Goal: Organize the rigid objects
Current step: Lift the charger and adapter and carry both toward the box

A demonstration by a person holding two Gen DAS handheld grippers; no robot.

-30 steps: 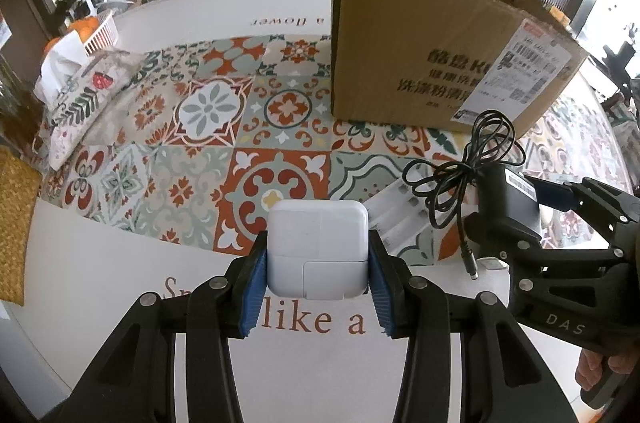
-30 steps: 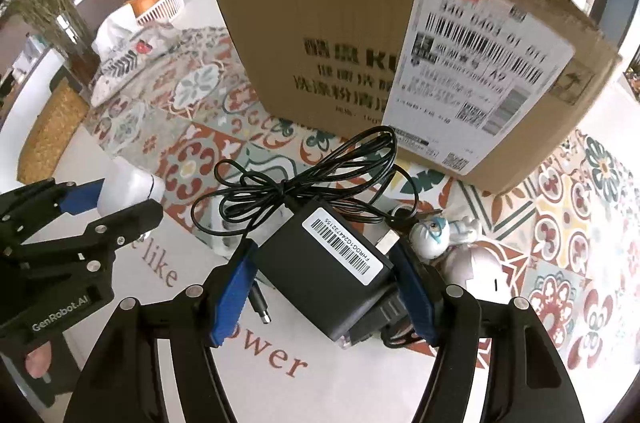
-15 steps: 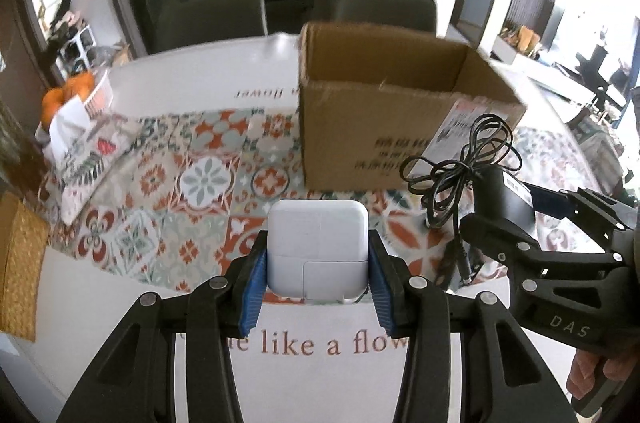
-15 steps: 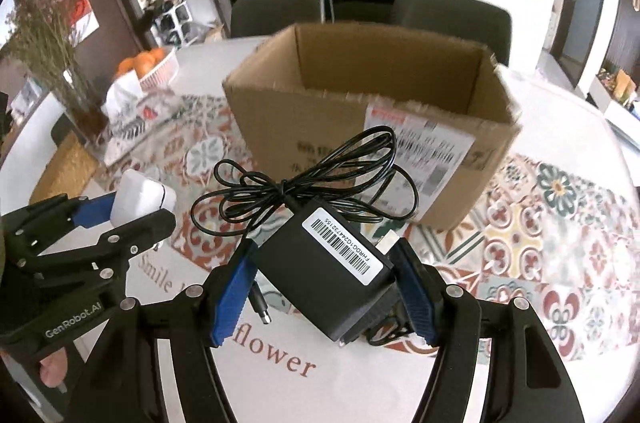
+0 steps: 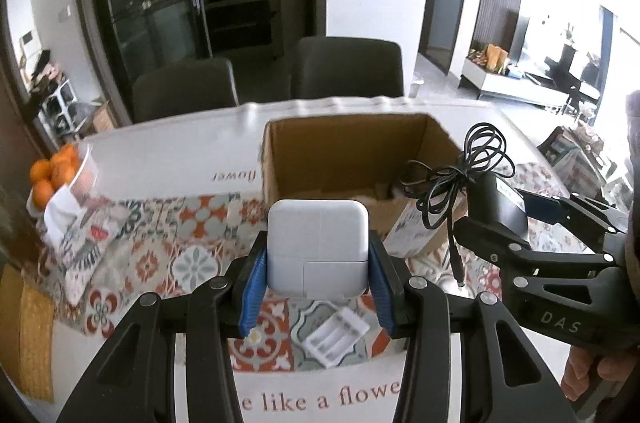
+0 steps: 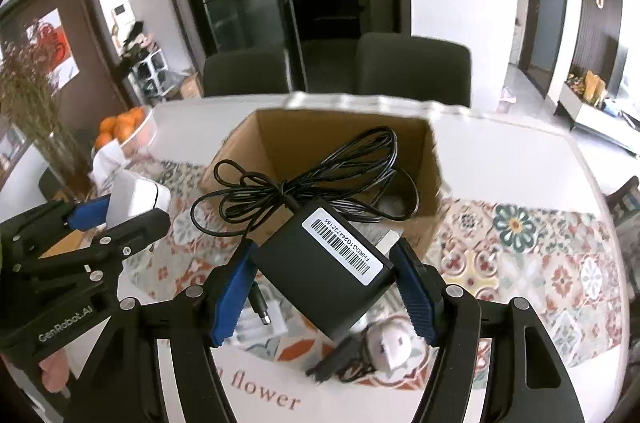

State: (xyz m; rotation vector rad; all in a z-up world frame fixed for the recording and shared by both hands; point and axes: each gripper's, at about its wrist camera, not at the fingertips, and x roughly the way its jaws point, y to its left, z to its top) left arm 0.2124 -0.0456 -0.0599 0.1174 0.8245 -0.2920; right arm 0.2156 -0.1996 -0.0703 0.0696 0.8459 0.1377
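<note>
Above the worktop, before the cardboard box: left gripper grasping white adapter, right gripper clamping black adapter.

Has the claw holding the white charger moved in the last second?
Yes. The left claw with the white charger has risen: the cardboard box, earlier seen from the side, now shows its open inside.

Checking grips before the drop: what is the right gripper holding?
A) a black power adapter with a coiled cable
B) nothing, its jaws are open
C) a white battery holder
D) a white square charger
A: the right gripper is clamped on the black power adapter, whose coiled cable hangs in front of the cardboard box; the white charger is in the left gripper.
</note>
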